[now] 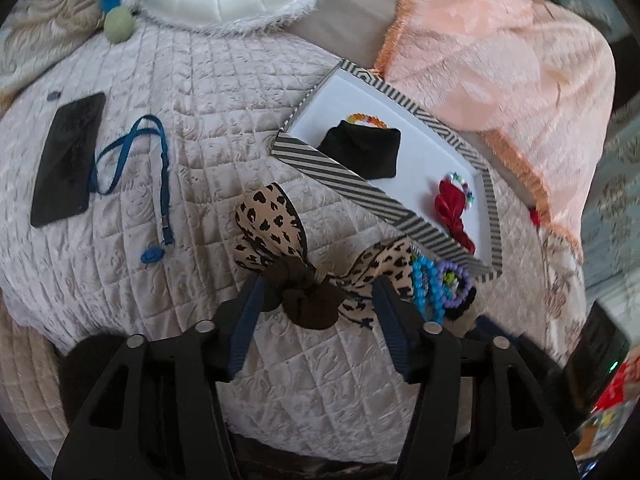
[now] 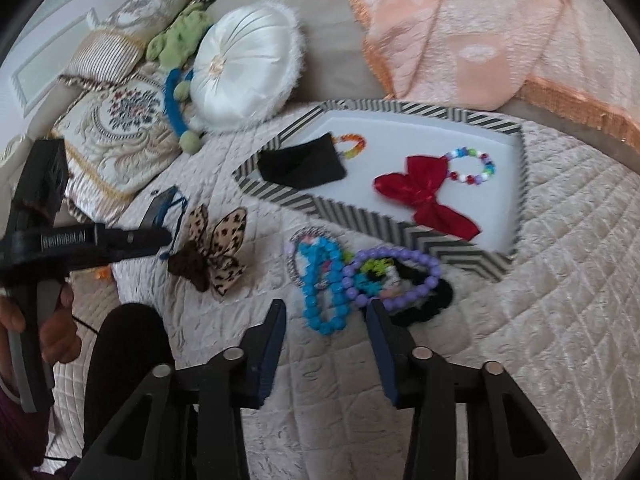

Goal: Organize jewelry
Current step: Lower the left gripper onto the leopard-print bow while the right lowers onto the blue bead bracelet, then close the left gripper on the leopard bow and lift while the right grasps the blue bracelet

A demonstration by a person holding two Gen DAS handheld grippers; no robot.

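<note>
On a quilted, pale pink bedspread (image 2: 540, 280), jewelry and hair accessories are seen spread beside a shallow striped black-and-white cardboard tray (image 2: 400, 236).

At far left in the left wrist view, a flat black rectangular case (image 1: 66, 160) and a blue lanyard (image 1: 160, 168) are laid on the quilt. Next, a leopard-print fabric bow with a dark brown knot (image 1: 296, 272) is framed by the left hand-held gripper (image 1: 318, 280), whose blue-padded fingers are spread apart on either side of the knot, closing on nothing.

In the right wrist view, the same bow (image 2: 212, 256) is shown left of a heap of bracelets: a bright blue beaded bracelet (image 2: 320, 292), a lilac beaded bracelet (image 2: 400, 276) and a black scrunchie (image 2: 432, 304), all lying on the quilt just outside the tray's near wall. The right hand-held gripper (image 2: 326, 308) is held over this heap with its fingers apart, gripping nothing.

Inside the tray, a black fabric pouch (image 2: 300, 164) is seen touching an orange-and-rainbow beaded bracelet (image 2: 352, 146); further right, a red satin bow (image 2: 424, 194) is set against a multicoloured beaded bracelet (image 2: 472, 164).

Behind, a round white satin cushion (image 2: 244, 68) and a peach fringed blanket (image 2: 500, 40) are visible.
</note>
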